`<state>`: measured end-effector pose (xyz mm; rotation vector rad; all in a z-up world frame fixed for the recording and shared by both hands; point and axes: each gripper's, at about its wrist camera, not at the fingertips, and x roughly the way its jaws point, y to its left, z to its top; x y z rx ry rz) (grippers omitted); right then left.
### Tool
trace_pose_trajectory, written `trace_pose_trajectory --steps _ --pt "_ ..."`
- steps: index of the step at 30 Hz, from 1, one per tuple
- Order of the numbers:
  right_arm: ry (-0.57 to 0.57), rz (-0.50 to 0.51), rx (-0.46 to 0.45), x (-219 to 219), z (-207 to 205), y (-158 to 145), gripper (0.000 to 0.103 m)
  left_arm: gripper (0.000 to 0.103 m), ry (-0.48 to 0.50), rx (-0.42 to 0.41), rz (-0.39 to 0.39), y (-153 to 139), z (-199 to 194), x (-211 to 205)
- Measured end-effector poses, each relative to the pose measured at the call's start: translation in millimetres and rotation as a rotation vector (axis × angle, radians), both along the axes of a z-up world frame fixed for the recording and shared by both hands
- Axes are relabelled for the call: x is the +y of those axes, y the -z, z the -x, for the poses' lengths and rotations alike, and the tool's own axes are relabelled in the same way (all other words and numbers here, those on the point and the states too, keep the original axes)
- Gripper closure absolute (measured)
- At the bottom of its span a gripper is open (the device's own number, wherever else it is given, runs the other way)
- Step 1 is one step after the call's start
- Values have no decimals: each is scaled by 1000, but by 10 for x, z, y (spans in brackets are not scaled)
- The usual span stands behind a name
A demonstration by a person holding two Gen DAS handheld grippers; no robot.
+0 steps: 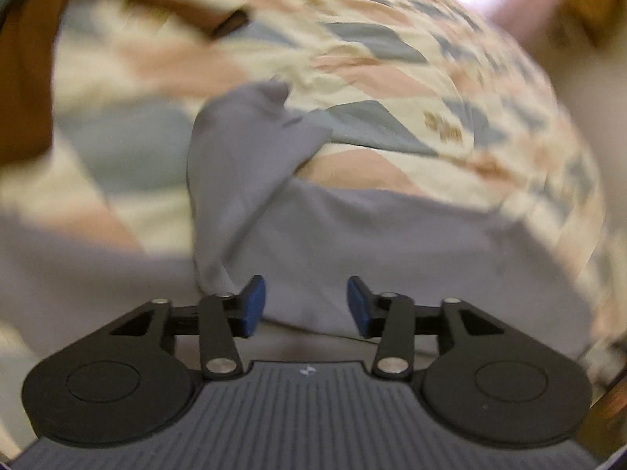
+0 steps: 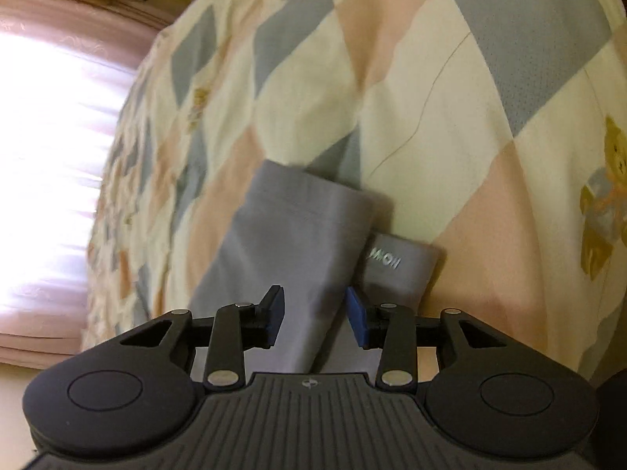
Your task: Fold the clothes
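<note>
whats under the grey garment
A quilt with pink, cream and grey-blue diamonds lies under the grey garment. Whatever sits under the cloth itself is covered.

The soft grey-lilac cloth garment (image 1: 352, 235) is plain, with small pale lettering on one folded end (image 2: 395, 262). Under it the quilted bed cover (image 2: 450, 98) shows a diamond pattern in cream, pale pink and grey-blue, with tan teddy bears (image 2: 611, 196) printed on some cream diamonds. The curtain (image 2: 58, 23) is dusty pink. The black left hand-held gripper (image 1: 306, 305) and black right hand-held gripper (image 2: 313, 315) have blue pads (image 1: 358, 303).
</note>
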<state>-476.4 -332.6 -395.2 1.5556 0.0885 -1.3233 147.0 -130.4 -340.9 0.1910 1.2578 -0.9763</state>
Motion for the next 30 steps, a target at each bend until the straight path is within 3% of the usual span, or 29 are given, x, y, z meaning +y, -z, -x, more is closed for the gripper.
trace_pose_trajectory --steps 4,8,9,10,11,12,17,21,25,30 --pt "3 6 28 -36 -67 46 58 53 -185 150 36 269 -54 155" --pt "39 -1 6 -6 8 121 58 53 -282 195 53 494 -108 168" --pt "47 -2 -2 20 50 128 59 59 -296 194 59 523 -135 163" --pt "50 0 -5 18 62 136 61 71 -300 182 63 533 -166 151" --pt "49 4 -5 15 75 135 74 79 -305 170 67 543 -197 140" --pt "47 9 -4 12 89 134 98 103 -309 158 70 552 -228 128" --pt "25 80 10 83 145 -115 101 103 -190 -17 140 143 -226 107" --pt "15 119 -30 232 157 -334 101 103 -111 -122 165 -204 -185 186" --pt "-1 104 -18 359 146 -363 101 103 -81 -145 127 -232 -168 302" --pt "41 20 -15 487 261 -148 101 103 -66 -156 74 -56 -33 490"
